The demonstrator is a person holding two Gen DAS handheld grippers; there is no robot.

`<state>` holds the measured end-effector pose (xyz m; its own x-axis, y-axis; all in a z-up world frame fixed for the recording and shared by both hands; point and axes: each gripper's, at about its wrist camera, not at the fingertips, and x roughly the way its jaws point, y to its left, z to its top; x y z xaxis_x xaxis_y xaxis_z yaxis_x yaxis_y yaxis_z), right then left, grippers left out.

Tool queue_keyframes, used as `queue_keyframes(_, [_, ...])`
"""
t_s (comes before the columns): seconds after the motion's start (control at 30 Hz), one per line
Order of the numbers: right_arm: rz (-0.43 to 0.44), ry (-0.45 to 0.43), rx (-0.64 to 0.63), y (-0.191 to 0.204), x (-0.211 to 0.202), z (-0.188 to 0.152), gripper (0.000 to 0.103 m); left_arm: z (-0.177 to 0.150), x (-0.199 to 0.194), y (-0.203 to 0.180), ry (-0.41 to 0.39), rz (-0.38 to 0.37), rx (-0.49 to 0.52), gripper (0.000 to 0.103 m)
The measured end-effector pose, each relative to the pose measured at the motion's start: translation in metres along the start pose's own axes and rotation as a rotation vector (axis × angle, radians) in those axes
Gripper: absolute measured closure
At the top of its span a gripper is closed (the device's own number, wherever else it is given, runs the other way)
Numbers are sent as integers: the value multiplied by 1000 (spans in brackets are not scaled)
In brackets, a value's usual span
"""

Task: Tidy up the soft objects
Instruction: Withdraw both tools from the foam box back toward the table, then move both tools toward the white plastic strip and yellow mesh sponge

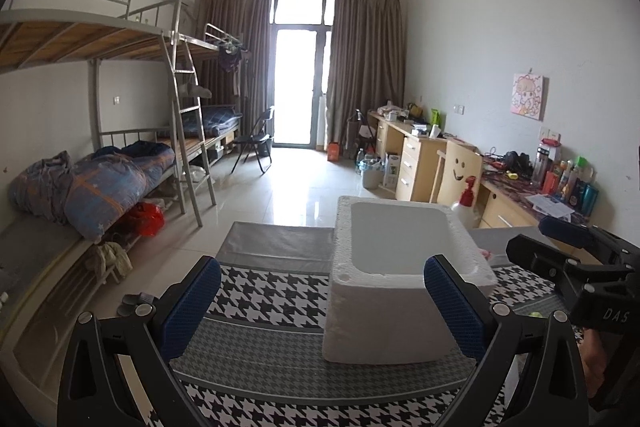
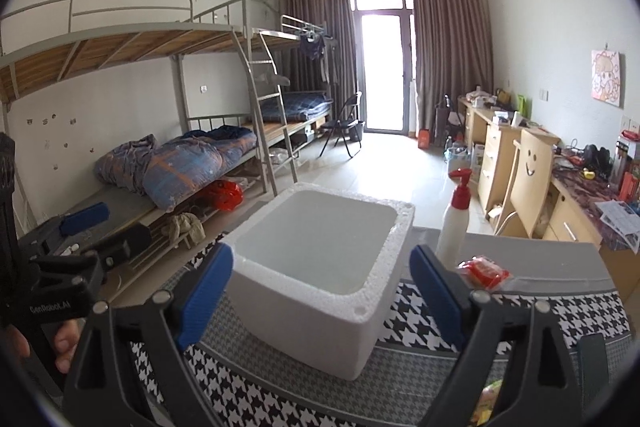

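Note:
A white foam box (image 1: pixel 400 291) stands open-topped on a table under a houndstooth cloth (image 1: pixel 260 295); what shows of its inside is bare. My left gripper (image 1: pixel 322 307) is open, short of the box, its blue pads (image 1: pixel 192 303) wide apart with nothing gripped. The right gripper (image 1: pixel 536 247) hovers at the box's right. In the right wrist view the box (image 2: pixel 320 267) lies ahead of my open right gripper (image 2: pixel 320 295). A red packet (image 2: pixel 484 271) rests on the cloth (image 2: pixel 416 319) to the right. A yellow-green soft thing (image 2: pixel 488 399) peeks in at the bottom right. The left gripper (image 2: pixel 100 231) is at the left.
A white spray bottle with a red pump (image 2: pixel 456 219) stands just behind the box's right side. Bunk beds with bedding (image 1: pixel 92 183) line the left wall. Cluttered desks (image 1: pixel 520 187) and a wooden chair (image 2: pixel 528 179) line the right wall. Tiled floor (image 1: pixel 296 179) runs to the window.

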<state>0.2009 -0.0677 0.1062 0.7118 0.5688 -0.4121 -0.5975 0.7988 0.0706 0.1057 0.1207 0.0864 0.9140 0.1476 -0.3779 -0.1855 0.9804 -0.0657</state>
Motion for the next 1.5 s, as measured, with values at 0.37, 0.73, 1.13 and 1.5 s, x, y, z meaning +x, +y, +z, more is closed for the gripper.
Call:
queue_keyframes(0.37, [6, -32, 4, -3, -19, -9, 11, -7, -16, -2, -29, -4, -2, 1])
queue_keyframes(0.73, [-8, -53, 11, -6, -30, -26, 11, -22, -22, -5, -54, -3, 6, 1])
queue_keyframes(1.13, [-36, -77, 0, -2, -38, -47, 11, -43, -28, -9, -103, 1, 11, 1])
queue_keyframes(1.5, [-63, -67, 15, -9, -41, -66, 11, -60, -26, -13, -100, -27, 15, 1])
